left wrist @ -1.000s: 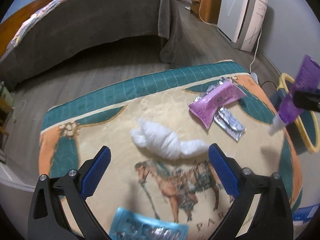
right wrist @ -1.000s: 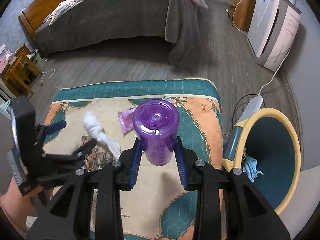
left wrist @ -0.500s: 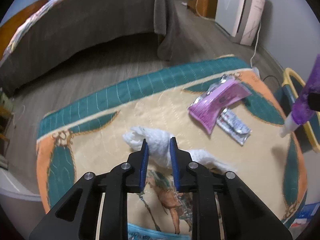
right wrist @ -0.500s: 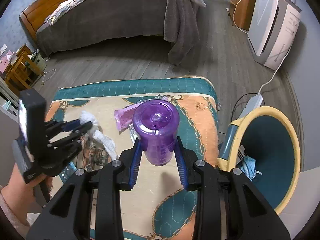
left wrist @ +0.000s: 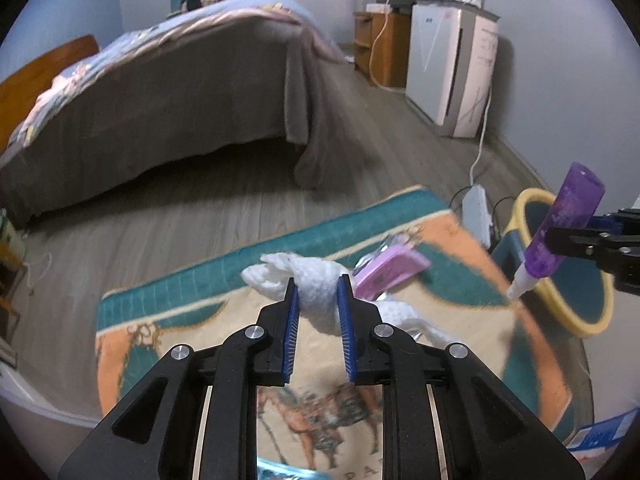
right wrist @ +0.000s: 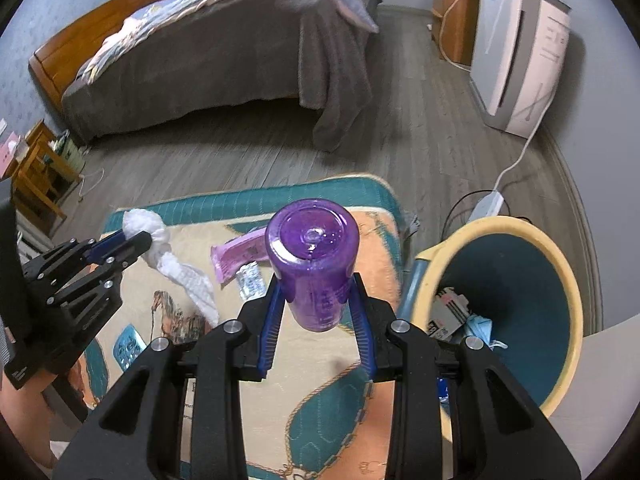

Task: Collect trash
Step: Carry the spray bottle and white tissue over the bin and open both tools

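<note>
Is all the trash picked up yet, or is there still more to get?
Not yet. Some trash already lies in the yellow bin. Two pieces are in hand: the left gripper pinches the white tissue, and the right gripper holds the purple bottle, not yet over the bin. Still on the mat: a pink wrapper, a silver packet and a blue packet.

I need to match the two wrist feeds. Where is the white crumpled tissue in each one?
Left wrist view: the white tissue sits at centre, pinched between the left gripper pads, its tail trailing lower right.
Right wrist view: the tissue is at left of centre, its bunched end in the left gripper, its tail hanging toward the mat.
Shared landmark: the pink wrapper lies just right of the tissue in both.
</note>
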`<state>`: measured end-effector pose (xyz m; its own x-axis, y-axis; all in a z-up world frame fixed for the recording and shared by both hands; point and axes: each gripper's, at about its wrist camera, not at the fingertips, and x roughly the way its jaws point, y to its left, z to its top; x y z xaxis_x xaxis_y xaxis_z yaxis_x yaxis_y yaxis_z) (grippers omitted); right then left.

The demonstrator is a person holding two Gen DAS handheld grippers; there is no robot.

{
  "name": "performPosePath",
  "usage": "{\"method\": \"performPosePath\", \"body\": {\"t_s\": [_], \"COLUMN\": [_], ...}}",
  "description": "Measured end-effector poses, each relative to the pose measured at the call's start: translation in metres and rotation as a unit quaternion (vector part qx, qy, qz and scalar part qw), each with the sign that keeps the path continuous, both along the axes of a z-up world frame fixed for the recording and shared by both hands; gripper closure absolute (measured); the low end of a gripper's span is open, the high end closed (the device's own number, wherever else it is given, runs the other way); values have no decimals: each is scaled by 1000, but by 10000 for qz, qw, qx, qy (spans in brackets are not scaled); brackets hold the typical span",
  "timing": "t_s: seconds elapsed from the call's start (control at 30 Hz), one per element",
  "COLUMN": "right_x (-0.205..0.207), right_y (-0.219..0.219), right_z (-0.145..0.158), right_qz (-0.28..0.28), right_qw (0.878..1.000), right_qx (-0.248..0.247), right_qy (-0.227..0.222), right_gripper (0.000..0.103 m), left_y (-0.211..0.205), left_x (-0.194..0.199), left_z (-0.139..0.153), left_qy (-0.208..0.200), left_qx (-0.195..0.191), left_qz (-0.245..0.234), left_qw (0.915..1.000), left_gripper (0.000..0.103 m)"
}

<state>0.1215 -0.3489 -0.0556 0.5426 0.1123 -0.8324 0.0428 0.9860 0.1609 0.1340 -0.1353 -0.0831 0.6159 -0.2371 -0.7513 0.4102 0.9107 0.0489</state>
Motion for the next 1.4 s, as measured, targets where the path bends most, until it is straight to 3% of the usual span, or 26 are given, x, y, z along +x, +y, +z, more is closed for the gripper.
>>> {"method": "performPosePath", "body": {"t_s": [0.67,1.4], "right_x": [-33,-65], "right_y": [-105,-193], "right_z": [9,-63], "right_qz": [-1059,-2171], "right_qw": [9941,9725], "right_qx": [120,168], "right_qy": [-221,828], "right_gripper": [71,71], "left_y": [-101,-204], "left_x": [-33,-61], "left_z": [38,-16], "left_qy": [-262,180], "left_qx": [-414,-112], "left_qz": [-1053,-2128], "left_qw": [9932,9769], "left_gripper": [83,81]}}
